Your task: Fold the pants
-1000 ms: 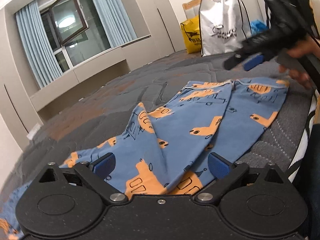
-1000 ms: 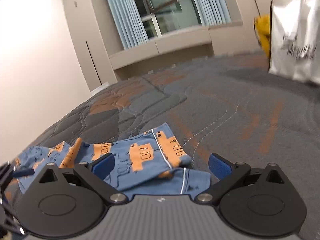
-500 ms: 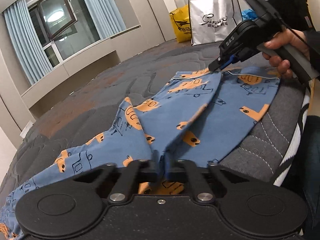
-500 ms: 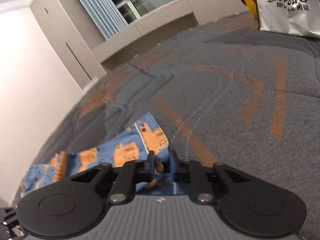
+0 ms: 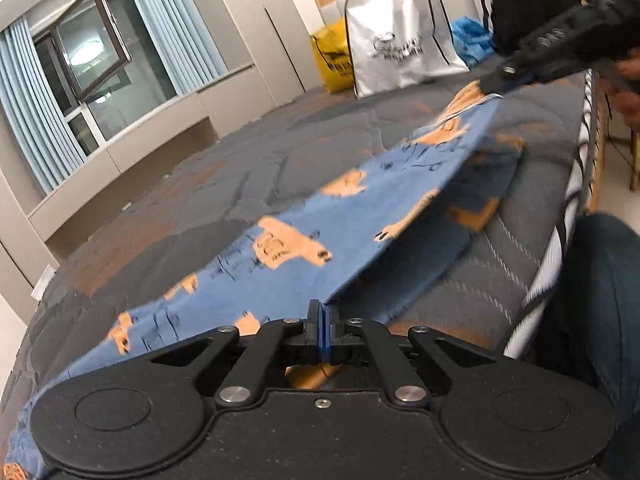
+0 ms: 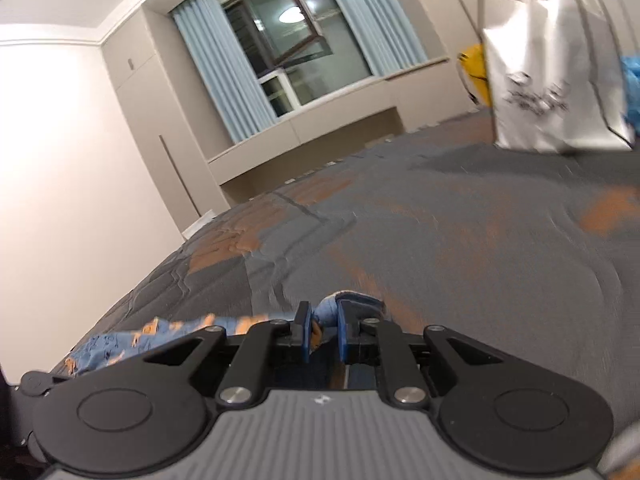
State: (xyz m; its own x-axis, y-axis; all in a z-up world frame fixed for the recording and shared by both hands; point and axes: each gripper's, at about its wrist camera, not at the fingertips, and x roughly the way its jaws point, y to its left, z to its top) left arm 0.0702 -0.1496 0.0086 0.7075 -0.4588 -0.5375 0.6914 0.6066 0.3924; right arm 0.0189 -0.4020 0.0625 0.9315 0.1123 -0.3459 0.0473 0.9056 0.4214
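— Nearby, what is listed?
— White bag, yellow bag on quilted grey bed.
— Pants?
— Soft blue, orange-printed, stretched above bed; pinched by left gripper and right gripper.

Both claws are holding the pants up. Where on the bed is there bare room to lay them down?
Bare quilt runs from the pants toward the window wall. The headboard corner is crowded with the white bag and yellow bag.
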